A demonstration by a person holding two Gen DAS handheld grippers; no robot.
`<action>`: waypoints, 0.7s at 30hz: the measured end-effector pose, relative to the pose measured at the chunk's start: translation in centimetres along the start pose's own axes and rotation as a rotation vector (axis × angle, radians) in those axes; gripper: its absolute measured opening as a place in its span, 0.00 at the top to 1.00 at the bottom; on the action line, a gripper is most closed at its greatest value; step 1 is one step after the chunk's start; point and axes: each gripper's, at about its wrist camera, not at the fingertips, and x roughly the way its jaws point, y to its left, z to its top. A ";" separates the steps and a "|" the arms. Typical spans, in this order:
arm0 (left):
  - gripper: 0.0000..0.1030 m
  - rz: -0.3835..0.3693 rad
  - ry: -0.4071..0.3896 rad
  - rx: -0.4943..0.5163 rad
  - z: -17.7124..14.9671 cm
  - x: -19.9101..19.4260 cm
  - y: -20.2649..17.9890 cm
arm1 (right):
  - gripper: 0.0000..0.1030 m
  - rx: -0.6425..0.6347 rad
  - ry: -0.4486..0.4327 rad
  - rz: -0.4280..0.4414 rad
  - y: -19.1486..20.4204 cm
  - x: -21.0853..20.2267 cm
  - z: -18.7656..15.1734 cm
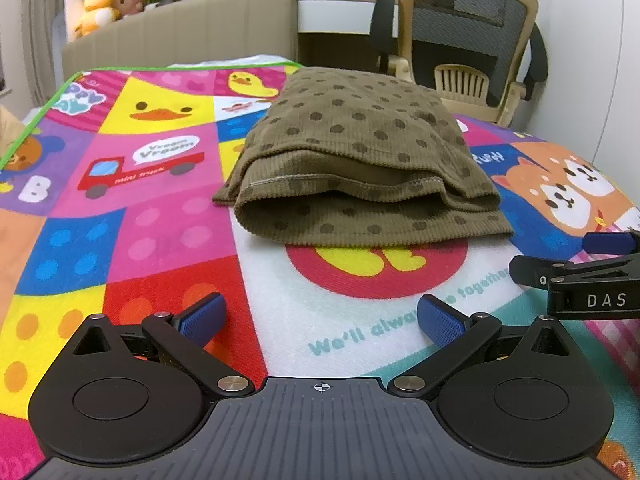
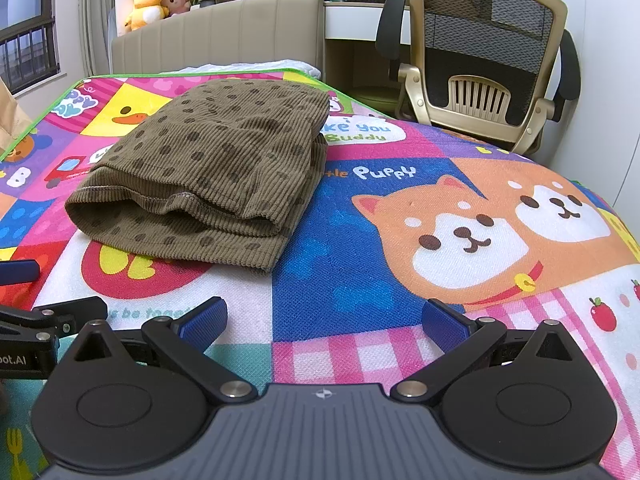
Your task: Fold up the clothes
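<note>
Garment: we see the olive dotted garment [image 1: 360,156] lying folded on the cartoon play mat [image 1: 160,216].
Left gripper [image 1: 320,316]: jaws apart, empty, short of it.
Right gripper [image 2: 324,320]: jaws apart, empty, beside.

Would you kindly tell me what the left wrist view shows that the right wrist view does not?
Only the left wrist view shows the whole red mini truck print. Only the right shows the barred window and apple print. Both share the folded olive dotted corduroy garment, colourful cartoon mat, beige mesh chair, and open grippers: left gripper, right gripper.
</note>
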 end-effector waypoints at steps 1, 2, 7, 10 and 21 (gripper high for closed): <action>0.00 0.000 0.000 0.000 0.0 0.0 0.0 | 0.00 0.000 0.000 0.000 0.0 0.0 0.0; 0.00 -0.001 0.000 -0.001 0.0 0.0 0.0 | 0.00 0.000 0.000 0.000 0.0 0.0 0.0; 0.00 0.001 0.001 -0.001 0.1 0.1 0.0 | 0.00 0.000 0.000 0.000 0.0 0.0 0.0; 0.00 0.003 0.002 -0.001 0.1 0.1 -0.1 | 0.00 0.000 0.000 -0.001 0.0 0.0 0.0; 0.00 -0.003 -0.006 -0.019 0.2 0.0 0.3 | 0.00 0.001 0.000 -0.002 0.1 0.0 0.0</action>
